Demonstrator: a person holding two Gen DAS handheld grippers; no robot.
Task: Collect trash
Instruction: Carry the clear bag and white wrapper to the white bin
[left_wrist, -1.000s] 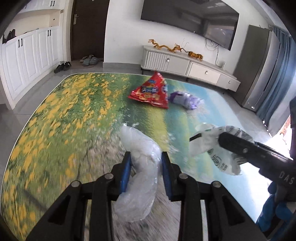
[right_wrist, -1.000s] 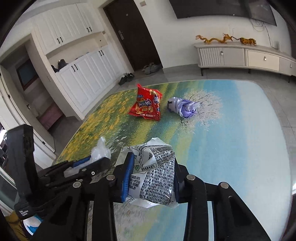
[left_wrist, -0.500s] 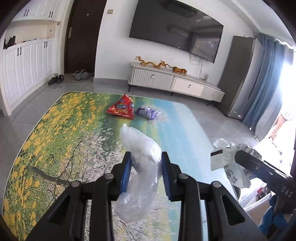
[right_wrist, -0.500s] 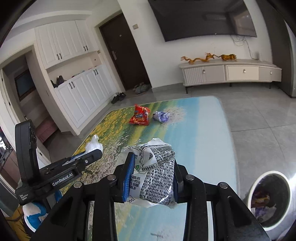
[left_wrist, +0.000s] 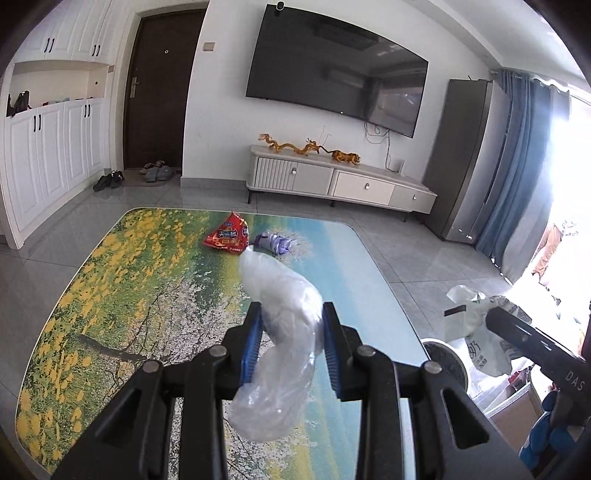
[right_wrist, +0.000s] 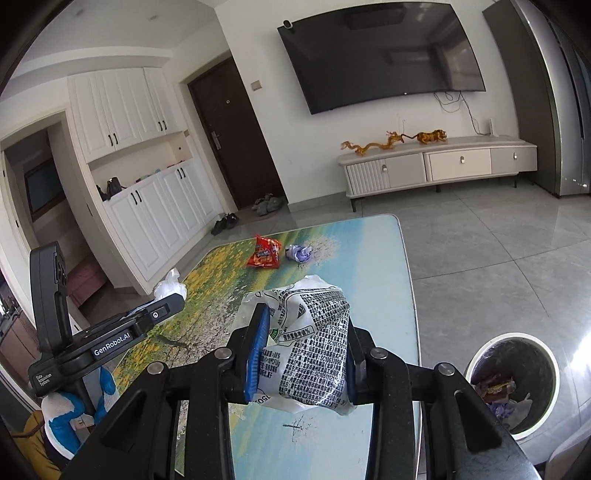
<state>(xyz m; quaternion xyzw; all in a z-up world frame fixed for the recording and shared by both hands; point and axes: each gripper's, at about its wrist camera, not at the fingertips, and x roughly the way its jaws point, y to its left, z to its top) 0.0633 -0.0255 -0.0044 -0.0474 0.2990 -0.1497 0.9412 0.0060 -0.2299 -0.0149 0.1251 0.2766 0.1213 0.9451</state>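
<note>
**Right wrist view: both tools loaded, bin within reach**

Right wrist view shows the right tool (right_wrist: 301, 343) clamped partway closed on a crumpled white wrapper with black print (right_wrist: 314, 347), the blue pads pressing its sides so it bulges above and below the jaws. At 4 o'clock from it, on the tiled floor, stands a white-rimmed trash bin (right_wrist: 517, 435) with wrappers already inside; the held wrapper is lifted clear of the surface (right_wrist: 369, 266), probably so it can swing over the rim. At 9 o'clock the left tool (right_wrist: 162, 308) shows side-on, a tuft of clear plastic at its tip.

In the left wrist view that left tool (left_wrist: 291, 345) is likewise part-closed on a clear plastic bag (left_wrist: 280, 317), gripped around its middle so both ends hang loose. The bin's rim peeks in at 3 o'clock, beside the surface's edge.

Two pieces remain on the surface at 12 o'clock: a red snack bag (left_wrist: 227, 236) and, just beside it, a crumpled purple wrapper (left_wrist: 273, 242). I judge these are left for another trip, since both tools are full.
</note>
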